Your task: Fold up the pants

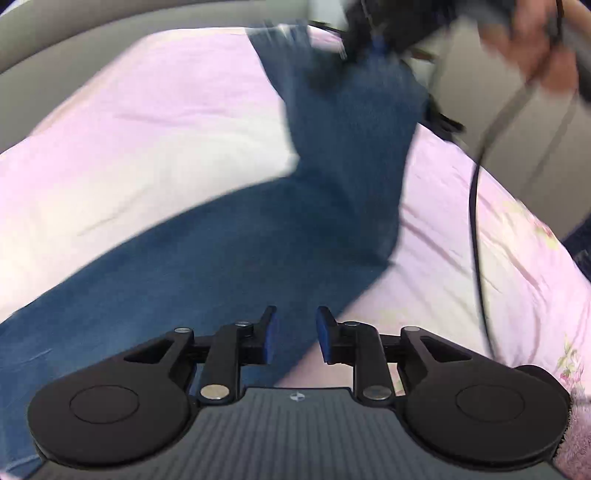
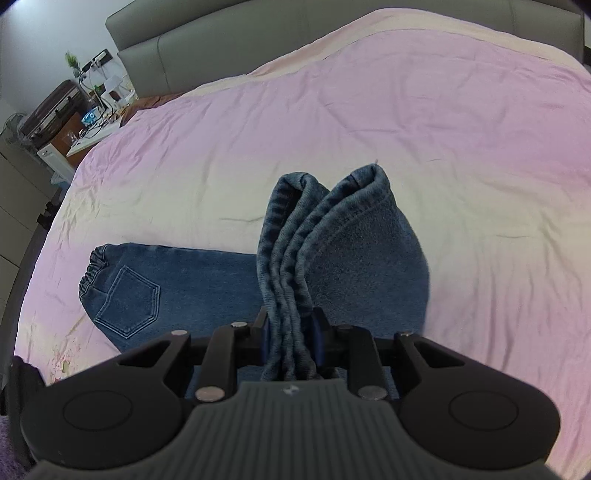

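My right gripper (image 2: 290, 328) has its jaws clamped on the bunched hems of the jeans (image 2: 207, 280), holding the leg ends up off the bed (image 2: 369, 122). The rest of the jeans lies flat on the pink sheet, with the elastic waistband and back pocket (image 2: 129, 302) toward the left in the right wrist view. My left gripper (image 1: 293, 334) hovers over the denim (image 1: 229, 240) with its jaws apart and nothing between them. In the left wrist view the fabric rises to the blurred right gripper (image 1: 373, 33), with my hand (image 1: 535, 44) and a cable (image 1: 476, 221) beside it. A cluttered nightstand (image 2: 81, 125) stands beside the headboard (image 2: 221, 40).
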The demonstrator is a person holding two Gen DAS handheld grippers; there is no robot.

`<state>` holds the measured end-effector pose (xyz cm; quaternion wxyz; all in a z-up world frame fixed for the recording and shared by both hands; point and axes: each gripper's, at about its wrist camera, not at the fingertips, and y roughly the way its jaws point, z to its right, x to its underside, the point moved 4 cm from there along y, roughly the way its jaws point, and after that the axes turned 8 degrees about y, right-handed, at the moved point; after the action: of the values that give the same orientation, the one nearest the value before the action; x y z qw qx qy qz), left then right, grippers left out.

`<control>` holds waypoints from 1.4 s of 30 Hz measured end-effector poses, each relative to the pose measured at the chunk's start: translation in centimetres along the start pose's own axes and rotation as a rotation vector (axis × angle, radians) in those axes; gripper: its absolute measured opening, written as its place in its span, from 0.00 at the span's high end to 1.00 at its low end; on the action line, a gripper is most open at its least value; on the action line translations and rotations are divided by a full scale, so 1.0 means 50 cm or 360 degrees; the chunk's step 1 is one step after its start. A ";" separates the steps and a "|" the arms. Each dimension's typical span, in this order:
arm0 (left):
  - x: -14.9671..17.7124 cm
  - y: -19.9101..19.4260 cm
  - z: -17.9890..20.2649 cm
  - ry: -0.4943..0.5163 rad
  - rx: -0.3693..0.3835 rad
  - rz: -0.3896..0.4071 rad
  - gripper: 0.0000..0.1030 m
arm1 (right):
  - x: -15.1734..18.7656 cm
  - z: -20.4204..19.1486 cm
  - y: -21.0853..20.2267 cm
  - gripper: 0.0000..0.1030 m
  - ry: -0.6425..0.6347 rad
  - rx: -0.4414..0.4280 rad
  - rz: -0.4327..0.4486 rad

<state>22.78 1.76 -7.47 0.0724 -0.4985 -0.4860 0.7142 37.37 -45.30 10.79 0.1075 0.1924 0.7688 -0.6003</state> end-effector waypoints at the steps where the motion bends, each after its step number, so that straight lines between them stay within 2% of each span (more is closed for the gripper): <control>1: 0.010 -0.020 -0.026 -0.0039 -0.0034 0.0012 0.68 | 0.004 -0.023 0.031 0.82 -0.0001 0.0004 -0.0020; 3: 0.028 -0.039 -0.081 -0.0089 -0.0126 0.0035 0.63 | 0.008 -0.056 0.105 0.82 0.0011 0.0008 -0.0071; 6: 0.068 -0.051 -0.145 -0.0200 -0.0214 0.0035 0.62 | 0.032 -0.088 0.213 0.82 0.0014 0.0030 -0.0159; 10: 0.113 -0.029 -0.202 -0.0369 -0.0207 -0.0010 0.62 | 0.070 -0.129 0.355 0.82 -0.0008 0.0087 -0.0284; 13: 0.144 -0.026 -0.240 -0.0462 -0.0185 -0.0038 0.62 | 0.099 -0.143 0.432 0.80 -0.0031 0.0127 -0.0347; 15: 0.148 -0.011 -0.250 -0.0514 -0.0164 -0.0053 0.62 | 0.111 -0.146 0.466 0.76 -0.0057 0.0135 -0.0355; 18: 0.147 0.005 -0.257 -0.0551 -0.0099 -0.0051 0.62 | 0.114 -0.151 0.470 0.62 -0.0056 0.0074 -0.0356; 20: 0.143 0.012 -0.263 -0.0562 -0.0080 -0.0038 0.62 | 0.112 -0.158 0.444 0.62 -0.0074 0.0004 -0.0324; 21: 0.136 0.016 -0.274 -0.0572 -0.0073 -0.0032 0.62 | 0.114 -0.159 0.433 0.58 -0.0080 -0.0021 -0.0325; 25: 0.152 0.032 -0.282 -0.0611 -0.0073 -0.0044 0.62 | 0.153 -0.146 0.419 0.58 -0.0129 0.0027 -0.0385; 28: 0.155 0.040 -0.281 -0.0663 -0.0058 -0.0057 0.63 | 0.183 -0.135 0.433 0.53 -0.0081 -0.0026 -0.0378; 29: 0.153 0.041 -0.280 -0.0677 -0.0043 -0.0053 0.62 | 0.189 -0.129 0.433 0.62 -0.0063 -0.0045 -0.0353; 30: 0.151 0.039 -0.279 -0.0692 -0.0032 -0.0048 0.62 | 0.191 -0.127 0.430 0.84 -0.0033 -0.0104 -0.0340; 34: 0.141 0.044 -0.282 -0.0782 0.0021 -0.0019 0.62 | 0.196 -0.141 0.389 0.88 -0.0069 -0.0182 -0.0269; 36: 0.134 0.055 -0.288 -0.0840 0.0047 0.0009 0.52 | 0.198 -0.146 0.364 0.88 -0.0063 -0.0242 -0.0253; 39: 0.122 0.093 -0.297 -0.0945 0.0095 0.0020 0.39 | 0.207 -0.157 0.358 0.88 -0.0124 -0.0255 -0.0247; 42: 0.120 0.150 -0.306 -0.1027 0.0083 -0.0034 0.38 | 0.219 -0.146 0.389 0.88 -0.0094 -0.0251 -0.0294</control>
<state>34.68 10.93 -17.56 -0.0651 -0.2393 -0.4706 0.8468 36.22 -32.46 -8.85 0.0893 0.0939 0.8246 -0.5506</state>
